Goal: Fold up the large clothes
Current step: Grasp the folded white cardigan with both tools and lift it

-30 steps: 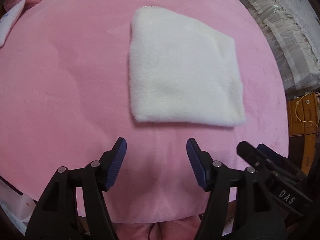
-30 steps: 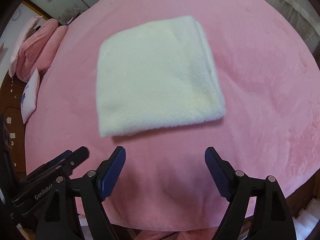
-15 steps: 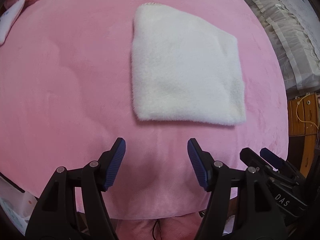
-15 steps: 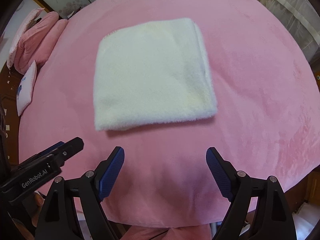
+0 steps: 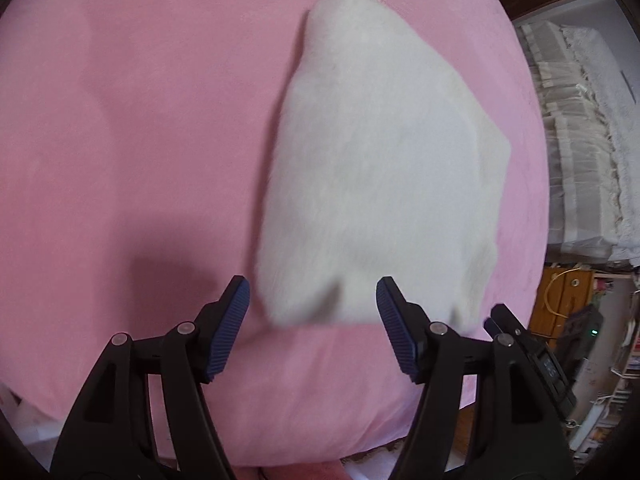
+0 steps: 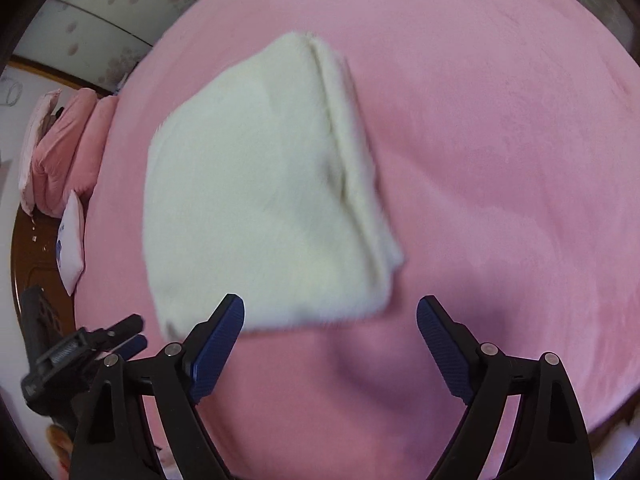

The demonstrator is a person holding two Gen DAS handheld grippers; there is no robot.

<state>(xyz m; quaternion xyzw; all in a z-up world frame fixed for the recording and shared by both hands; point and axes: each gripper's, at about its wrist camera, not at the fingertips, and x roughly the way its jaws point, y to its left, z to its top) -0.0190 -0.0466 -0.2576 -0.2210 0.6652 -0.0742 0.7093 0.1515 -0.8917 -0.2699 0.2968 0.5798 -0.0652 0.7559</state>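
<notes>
A white fleecy cloth [image 5: 380,168], folded into a thick square, lies flat on a pink bed [image 5: 132,128], well inside its edges. In the right wrist view its stacked layers show along the right side as a ridged edge, and its near edge is blurred.

The left tongs [image 5: 313,322] hang just over the near edge of the cloth, toward its left near corner. They stand partly open, the blue pads apart, with nothing gripped; the cloth's near edge sits in the gap between them, but the pads do not press on it.

The right tongs [image 6: 330,344] are spread wide. Their jaws have just been opening, and nothing is held between them. Their left pad overlaps the near edge of the cloth [image 6: 260,184], while the right pad stands over the bare pink cover [image 6: 500,140], to the right of the cloth's near right corner. A dark shadow falls on the cover between the pads.

Pink pillows [image 6: 60,148] are piled at the far left of the bed. Pale curtains [image 5: 576,152] hang at the right.
</notes>
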